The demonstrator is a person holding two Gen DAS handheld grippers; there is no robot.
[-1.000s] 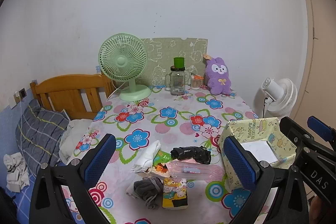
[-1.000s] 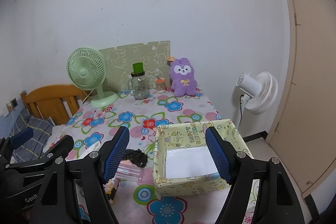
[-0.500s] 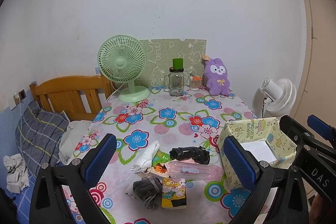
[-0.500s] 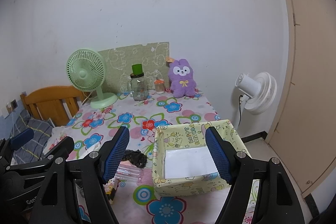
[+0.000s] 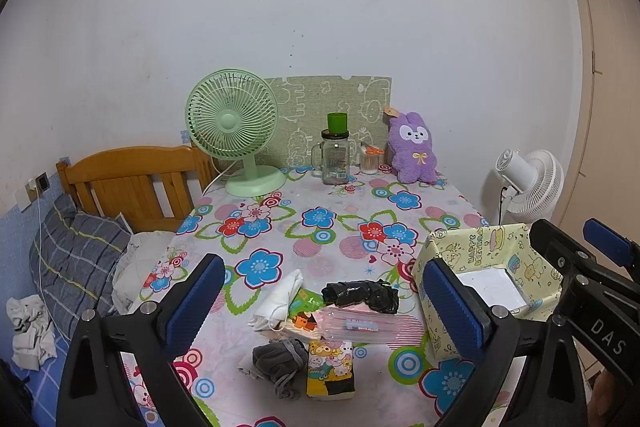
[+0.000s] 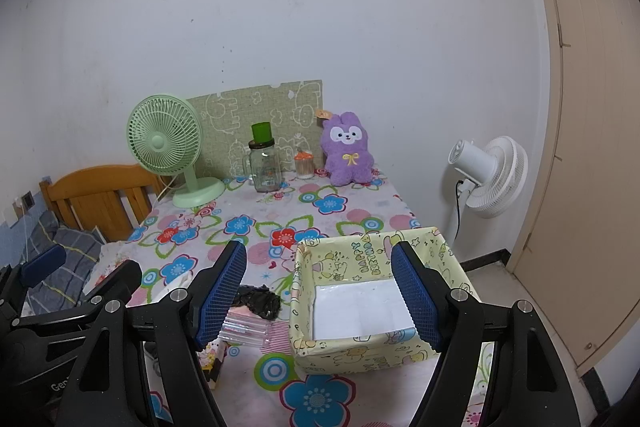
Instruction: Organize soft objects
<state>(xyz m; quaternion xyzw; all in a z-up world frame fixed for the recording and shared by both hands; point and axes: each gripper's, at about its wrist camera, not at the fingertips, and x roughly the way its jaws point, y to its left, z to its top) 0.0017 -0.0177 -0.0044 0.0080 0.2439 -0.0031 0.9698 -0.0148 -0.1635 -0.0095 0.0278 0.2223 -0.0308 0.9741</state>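
Soft clutter [image 5: 320, 323] near table's front edge, box [image 6: 372, 347] just beside — both grippers' fingers apart, empty.

Two fans: one green desk fan [image 5: 232, 131] and one white standing fan [image 5: 528, 183]. One purple plush rabbit [image 5: 412, 149]. One glass jar [image 5: 335, 163] with a green cup on top. One small container [image 5: 370, 161], perhaps of cotton swabs. One yellow paper box [image 6: 360, 343]. One white cloth [image 5: 276, 301], one black bundle [image 5: 360, 295], one grey pouch [image 5: 280, 357], one clear pink packet [image 5: 352, 325], one cartoon-printed pack [image 5: 330, 369]. Two grippers, one wooden headboard [image 5: 132, 179].
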